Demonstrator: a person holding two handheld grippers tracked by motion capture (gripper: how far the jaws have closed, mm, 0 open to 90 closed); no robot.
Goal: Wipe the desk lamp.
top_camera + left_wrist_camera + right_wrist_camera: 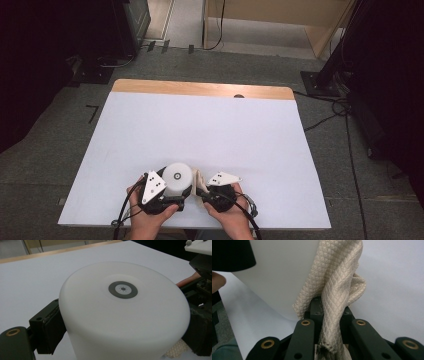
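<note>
White and smooth, the round container (177, 179) stands near the front edge of the table (210, 130), which is covered by a white sheet. In the high view it sits between the two hands, more on the left side. The left gripper (172, 192) holds it: in the left gripper view the wide white body (125, 315) fills the space between the two black jaws, and the pads press on its sides, one at the left and one at the right. On its flat top there is a small grey ring with a dark dot in the middle (123, 289). The right gripper (202, 192) is clenched on a beige cloth (198, 181) with a quilted diamond pattern. In the right gripper view the cloth (337, 290) rises from between the closed jaws, folded and bunched, and its upper part lies against the white wall of the container (284, 270). So the cloth is just at the right side of the container, touching it, and both grippers are very near each other. The person's hands hold the grippers from the bottom of the high view.
</note>
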